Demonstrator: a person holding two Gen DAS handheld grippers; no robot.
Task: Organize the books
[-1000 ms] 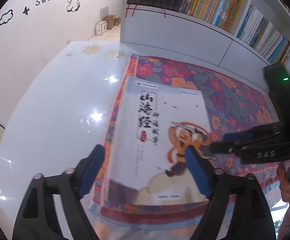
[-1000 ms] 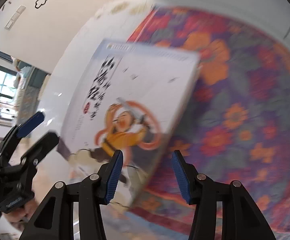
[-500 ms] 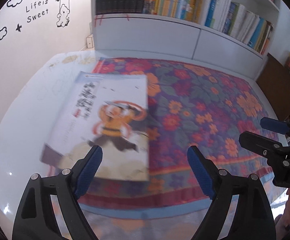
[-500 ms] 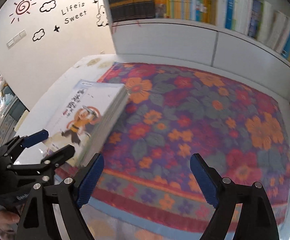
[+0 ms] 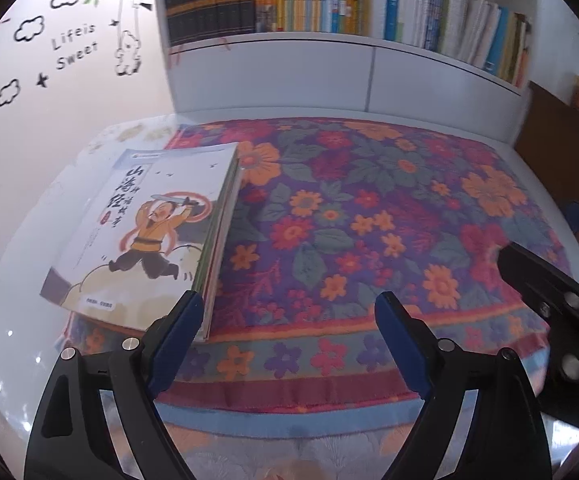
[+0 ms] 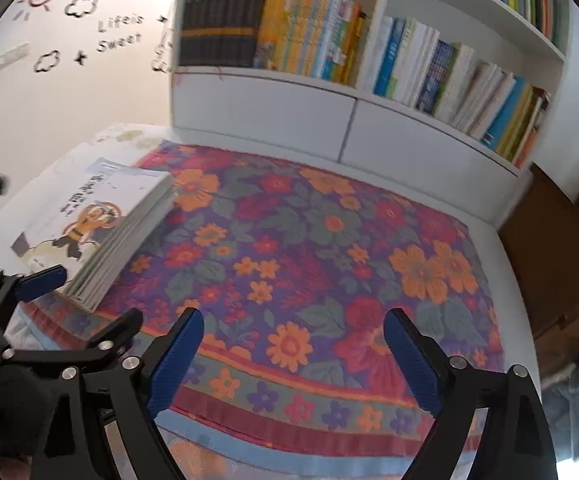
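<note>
A stack of books is seen lying flat at the left edge of a flowered cloth, which is spread over a white tabletop. The top cover shows a cartoon figure in an orange shirt. The left gripper is held above the near border of the cloth with its jaws wide apart, and nothing is held between them; its left finger appears just beside the near corner of the stack. The jaws of the right gripper have just been opening and now stand wide, with only the cloth seen between them. Behind the tabletop, a white bookshelf filled with upright books is visible.
</note>
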